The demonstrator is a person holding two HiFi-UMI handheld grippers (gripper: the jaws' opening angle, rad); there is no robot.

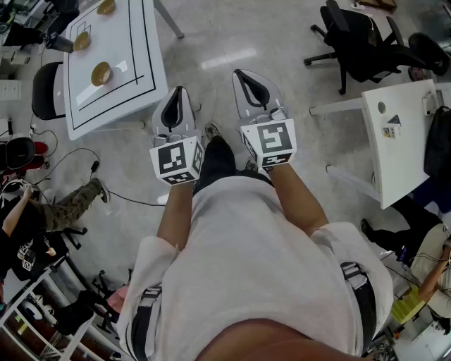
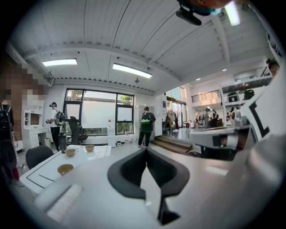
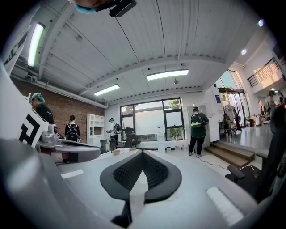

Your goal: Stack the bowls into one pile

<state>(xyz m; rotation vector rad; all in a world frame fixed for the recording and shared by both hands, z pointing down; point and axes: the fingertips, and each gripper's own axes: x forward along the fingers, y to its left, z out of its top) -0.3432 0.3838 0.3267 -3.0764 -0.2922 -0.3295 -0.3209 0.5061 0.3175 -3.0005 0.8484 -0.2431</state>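
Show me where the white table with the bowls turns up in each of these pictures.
Head view: the white table is at top left, with three bowls on it.
Left gripper view: it is at lower left, with the three bowls on it.
Right gripper view: only a sliver shows left of centre, with one bowl.
Shared landmark: the dark bottle at the table's edge.

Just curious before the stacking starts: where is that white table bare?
In the head view, the table is bare along its right edge and at its near end. The three bowls crowd its left side.
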